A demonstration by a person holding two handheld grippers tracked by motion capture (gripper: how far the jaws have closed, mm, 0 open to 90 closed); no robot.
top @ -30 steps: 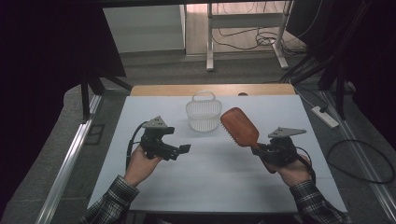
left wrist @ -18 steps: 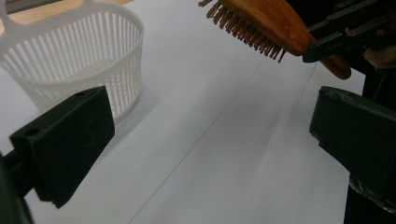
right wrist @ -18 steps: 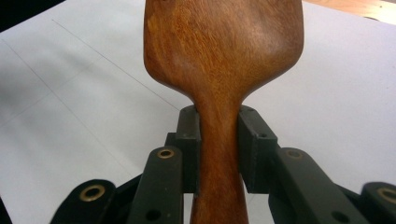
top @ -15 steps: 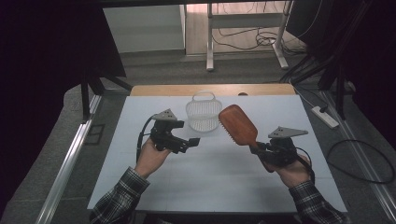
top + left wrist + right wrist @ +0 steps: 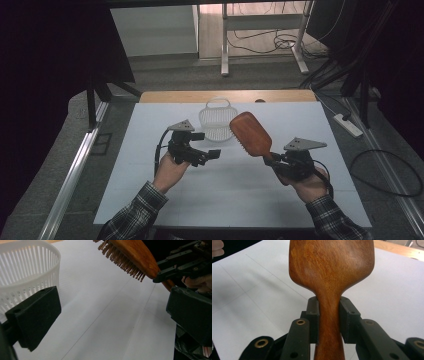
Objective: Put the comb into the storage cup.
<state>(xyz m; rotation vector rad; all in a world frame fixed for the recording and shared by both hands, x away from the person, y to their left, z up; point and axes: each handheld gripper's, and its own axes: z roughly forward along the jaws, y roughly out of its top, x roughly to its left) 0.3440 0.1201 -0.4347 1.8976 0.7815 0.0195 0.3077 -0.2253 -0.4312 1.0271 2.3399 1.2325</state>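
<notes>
The high view is looking forward and down over the whole tabletop (image 5: 150,200). Each gripper view is sitting close above the tabletop, and both are sharing the wooden hairbrush (image 5: 132,255).

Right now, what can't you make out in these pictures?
- Hairbrush: bristle side faces away in the right gripper view; head cut off by the top edge.
- White basket: contents too small to tell in the high view; in the left gripper view its base sits behind a black jaw.
- Left gripper: fingertips too small to judge.
</notes>
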